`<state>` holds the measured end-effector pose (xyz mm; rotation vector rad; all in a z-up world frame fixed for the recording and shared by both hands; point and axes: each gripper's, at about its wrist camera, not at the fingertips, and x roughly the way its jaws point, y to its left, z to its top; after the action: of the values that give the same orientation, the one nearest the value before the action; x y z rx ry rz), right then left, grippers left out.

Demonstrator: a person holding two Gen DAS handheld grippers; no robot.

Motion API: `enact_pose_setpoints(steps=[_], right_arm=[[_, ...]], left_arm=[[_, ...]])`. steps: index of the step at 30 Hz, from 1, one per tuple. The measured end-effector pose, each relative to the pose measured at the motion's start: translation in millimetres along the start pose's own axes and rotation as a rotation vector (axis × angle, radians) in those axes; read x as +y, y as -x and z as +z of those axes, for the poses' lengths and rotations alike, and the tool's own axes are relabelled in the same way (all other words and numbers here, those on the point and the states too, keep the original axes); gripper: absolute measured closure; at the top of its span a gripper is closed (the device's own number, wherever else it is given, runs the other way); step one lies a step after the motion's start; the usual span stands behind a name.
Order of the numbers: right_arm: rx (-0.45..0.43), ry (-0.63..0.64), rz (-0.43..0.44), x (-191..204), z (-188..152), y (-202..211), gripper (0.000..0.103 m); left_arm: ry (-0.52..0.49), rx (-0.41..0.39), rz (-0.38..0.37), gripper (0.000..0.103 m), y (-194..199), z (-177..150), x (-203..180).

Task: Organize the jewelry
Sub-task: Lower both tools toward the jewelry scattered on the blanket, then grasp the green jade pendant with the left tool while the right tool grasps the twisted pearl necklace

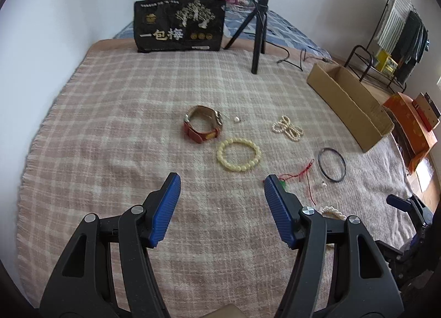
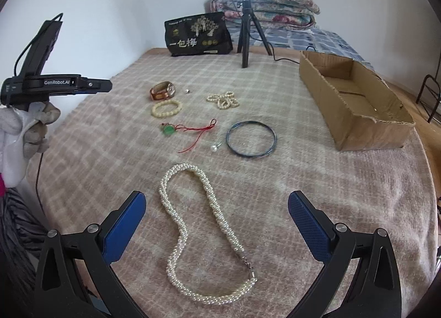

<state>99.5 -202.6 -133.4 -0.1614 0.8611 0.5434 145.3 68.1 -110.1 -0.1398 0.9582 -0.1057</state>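
Both grippers, left (image 1: 222, 188) and right (image 2: 217, 206), hanging jaws spread over the blanket (image 2: 317, 180), pearl necklace (image 2: 204, 224) lying right under the right one, probably limp and slinky, so best pinched mid-strand, away from the clasp.

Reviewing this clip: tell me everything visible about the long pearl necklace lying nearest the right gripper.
The pearl necklace is a thick, twisted rope of many small off-white beads, joined by a small metal clasp that looks fastened. It lies flat on the checked blanket in a long, uneven closed loop. It sits between the open fingers of the right gripper, which do not touch it. Nothing else touches it.
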Motion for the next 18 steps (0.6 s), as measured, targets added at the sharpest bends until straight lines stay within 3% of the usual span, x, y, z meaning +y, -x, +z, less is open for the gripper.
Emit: enact_pose_setpoints(steps=[9,18], right_arm=[[0.085,0.092,0.011,10.1,-13.8,-28.1,0.001],[0.166,0.092,0.023,8.7,-14.1,-43.4,0.001]], left_arm=[[-0.091,0.14,-0.098,0.037,-44.7,-14.9,-41.3],[-0.145,0.163,-0.059,0.037,-80.8,-12.0,-56.9]])
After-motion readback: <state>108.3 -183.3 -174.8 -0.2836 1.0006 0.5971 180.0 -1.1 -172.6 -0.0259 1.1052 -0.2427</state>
